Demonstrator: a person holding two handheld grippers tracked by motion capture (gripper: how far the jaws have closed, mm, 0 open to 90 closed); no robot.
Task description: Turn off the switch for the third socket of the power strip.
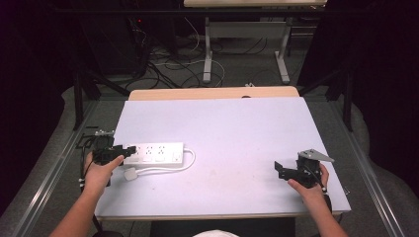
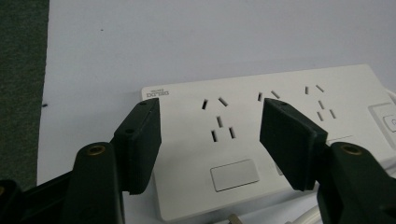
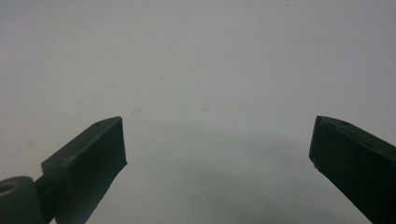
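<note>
A white power strip (image 1: 155, 152) with three sockets lies flat at the table's left side. Its white cable (image 1: 185, 165) loops back along the front to a plug (image 1: 131, 174) lying beside it. My left gripper (image 1: 129, 149) is at the strip's left end. In the left gripper view it (image 2: 211, 112) is open, its jaws spread just above the power strip (image 2: 187, 107), on either side of the first socket (image 2: 219, 121). My right gripper (image 1: 279, 169) rests low at the table's right front. It (image 3: 217, 135) is open, with bare tabletop between the jaws.
The pale table surface (image 1: 232, 133) has a wooden strip (image 1: 212, 93) along its far edge. Metal rails (image 1: 54, 168) run along both sides. Behind the table, cables (image 1: 168, 64) lie on the floor by another desk's legs (image 1: 207, 49).
</note>
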